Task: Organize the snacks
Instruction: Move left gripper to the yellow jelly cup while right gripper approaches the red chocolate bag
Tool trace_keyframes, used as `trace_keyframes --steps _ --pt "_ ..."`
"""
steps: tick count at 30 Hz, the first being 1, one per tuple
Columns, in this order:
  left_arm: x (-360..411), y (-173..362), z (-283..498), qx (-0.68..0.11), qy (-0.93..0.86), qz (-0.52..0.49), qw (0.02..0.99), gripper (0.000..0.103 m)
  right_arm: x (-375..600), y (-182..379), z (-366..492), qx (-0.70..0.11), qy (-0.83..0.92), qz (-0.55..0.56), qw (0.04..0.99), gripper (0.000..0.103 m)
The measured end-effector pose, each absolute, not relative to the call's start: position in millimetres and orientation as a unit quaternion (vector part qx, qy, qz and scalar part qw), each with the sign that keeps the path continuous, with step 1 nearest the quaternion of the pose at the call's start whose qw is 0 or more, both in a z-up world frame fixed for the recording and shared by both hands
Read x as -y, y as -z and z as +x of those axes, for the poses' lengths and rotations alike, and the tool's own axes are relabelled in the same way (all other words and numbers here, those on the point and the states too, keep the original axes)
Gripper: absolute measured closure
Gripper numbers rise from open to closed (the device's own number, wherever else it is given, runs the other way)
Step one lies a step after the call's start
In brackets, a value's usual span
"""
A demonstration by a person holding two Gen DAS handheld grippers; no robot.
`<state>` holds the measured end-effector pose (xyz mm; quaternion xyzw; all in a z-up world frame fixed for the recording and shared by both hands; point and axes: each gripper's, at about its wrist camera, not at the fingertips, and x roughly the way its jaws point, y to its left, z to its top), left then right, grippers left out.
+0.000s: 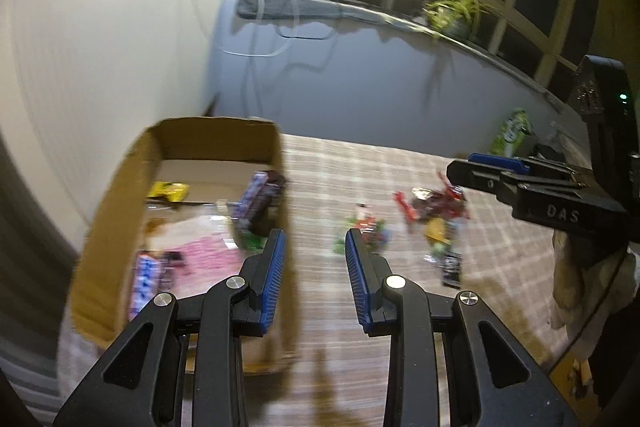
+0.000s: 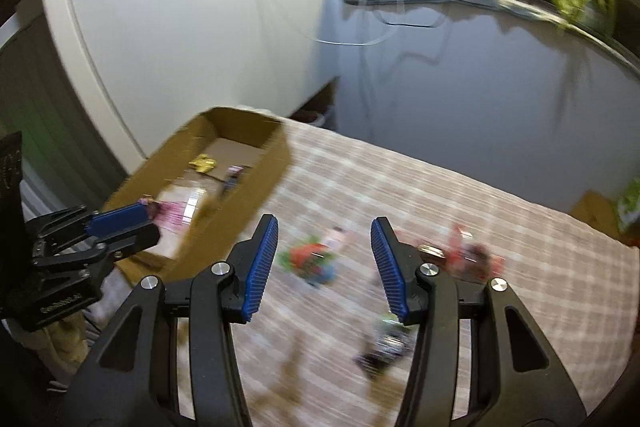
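On the left side of the checked tabletop (image 1: 500,259) sits a brown cardboard box (image 1: 120,187) with its top open. Snacks lie inside it: a yellow packet (image 1: 168,190) near the back, a pink pack (image 1: 204,255) in the middle, and a purple and black pack (image 1: 260,203) leaning on the right wall. Everything looks blurry.

Next comes the left hand-held gripper (image 1: 315,247). Its two blue pads are apart, so it is open, and it holds nothing. One pad sits over the right wall of the box and the other over the tabletop.

Past it, a small green and red pile of snacks (image 1: 366,227) lies on the cloth. A bigger red pile of snacks (image 1: 436,211) lies near it, farther right, with a dark packet (image 1: 452,267) just beside it.

Over these piles hangs the right hand-held gripper (image 2: 325,263). It is wide open too, and holds nothing. The green and red pile shows between its pads.

Far to the right, a green bag (image 1: 512,133) stands at the back edge.
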<state>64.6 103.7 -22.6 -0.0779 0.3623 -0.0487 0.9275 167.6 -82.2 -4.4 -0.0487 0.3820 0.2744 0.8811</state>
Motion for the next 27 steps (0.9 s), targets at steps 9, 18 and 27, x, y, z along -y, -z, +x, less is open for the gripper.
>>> trace_keyframes --steps 9,18,27 --pt "-48.0 40.2 80.6 -0.391 0.104 -0.063 0.913 0.073 165.3 24.8 191.8 -0.409 -0.208 -0.034 0.888 0.049" --pt "-20.3 59.1 99.0 -0.413 0.116 -0.063 0.901 0.065 202.3 58.2 218.8 -0.434 -0.181 -0.025 0.882 0.035" --pt "15.6 72.2 123.2 -0.434 0.149 -0.051 0.887 0.065 198.3 74.4 242.0 -0.442 -0.227 -0.001 0.868 0.035"
